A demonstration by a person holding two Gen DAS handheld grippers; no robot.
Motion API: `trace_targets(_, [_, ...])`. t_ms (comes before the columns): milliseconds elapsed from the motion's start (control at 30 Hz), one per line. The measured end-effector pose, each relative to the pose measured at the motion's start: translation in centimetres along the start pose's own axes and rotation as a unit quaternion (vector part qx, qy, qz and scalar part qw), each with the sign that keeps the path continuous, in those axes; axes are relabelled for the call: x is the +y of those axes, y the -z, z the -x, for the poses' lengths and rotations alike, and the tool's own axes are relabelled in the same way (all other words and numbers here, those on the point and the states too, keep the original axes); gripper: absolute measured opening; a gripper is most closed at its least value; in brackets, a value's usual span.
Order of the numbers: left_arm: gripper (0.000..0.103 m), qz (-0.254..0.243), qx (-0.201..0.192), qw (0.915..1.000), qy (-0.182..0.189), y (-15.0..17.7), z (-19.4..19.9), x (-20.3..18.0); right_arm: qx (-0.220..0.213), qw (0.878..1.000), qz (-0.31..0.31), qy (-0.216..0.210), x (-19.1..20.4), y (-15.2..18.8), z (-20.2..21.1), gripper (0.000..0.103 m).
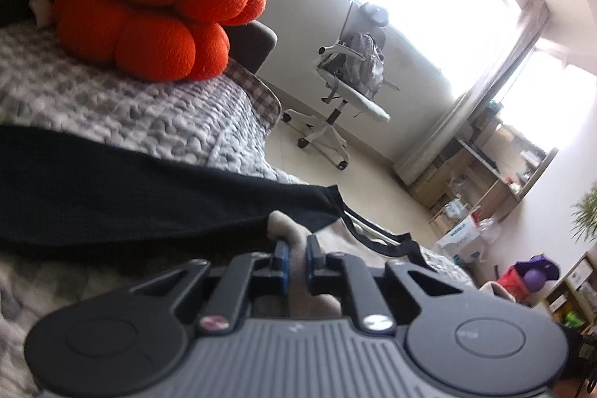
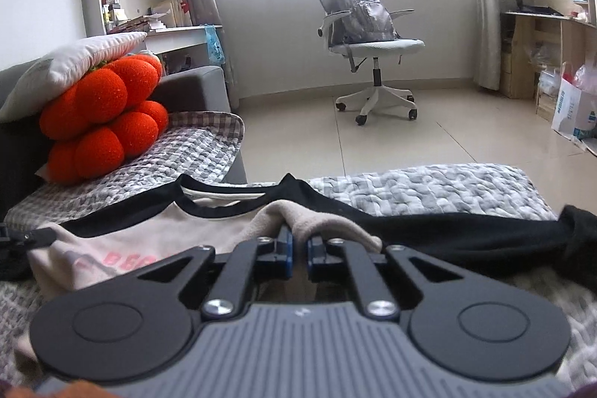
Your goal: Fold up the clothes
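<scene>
A beige shirt with black sleeves and collar (image 2: 156,234) lies on the grey knitted cover (image 2: 429,189) of a sofa. My right gripper (image 2: 299,250) is shut on a pinched fold of the beige cloth (image 2: 321,224), near the shirt's middle. My left gripper (image 1: 296,258) is shut on beige cloth of the same shirt (image 1: 283,224), low over the sofa. A black sleeve (image 1: 112,193) stretches left across the left wrist view. A black sleeve (image 2: 485,230) also runs right in the right wrist view.
Orange plush cushions (image 2: 104,114) and a white pillow (image 2: 74,58) are stacked at the sofa's left end. A white office chair with a backpack (image 2: 369,36) stands on the tiled floor beyond. Shelves and bags (image 2: 567,99) line the right wall.
</scene>
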State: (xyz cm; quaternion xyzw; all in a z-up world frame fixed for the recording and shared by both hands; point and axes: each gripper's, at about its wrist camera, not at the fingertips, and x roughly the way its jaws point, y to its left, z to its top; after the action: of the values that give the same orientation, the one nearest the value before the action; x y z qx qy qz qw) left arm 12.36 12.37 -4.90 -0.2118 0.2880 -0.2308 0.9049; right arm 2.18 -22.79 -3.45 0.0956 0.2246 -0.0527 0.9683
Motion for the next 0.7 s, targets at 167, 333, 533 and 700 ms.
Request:
trace_targets(167, [0.008, -0.031, 0.013, 0.9992, -0.022, -0.9, -1.7, -1.2, 0.017, 1.000, 0.011, -0.005, 0.0, -0.6, -2.2, 0.006])
trace_targets(333, [0.009, -0.048, 0.026, 0.9978, -0.039, -0.9, -4.0, -1.6, 0.035, 0.999, 0.012, -0.006, -0.2, -0.2, -3.6, 0.007])
trace_targets(533, [0.009, -0.046, 0.035, 0.9973, -0.045, -0.1, -5.7, -0.7, 0.051, 0.999, 0.006, -0.008, -0.5, 0.5, -4.5, 0.010])
trace_targets(700, [0.018, -0.056, 0.034, 0.9968, -0.046, -0.1, -5.6, -1.2, 0.061, 0.998, 0.004, -0.010, -0.6, 0.7, -4.7, 0.017])
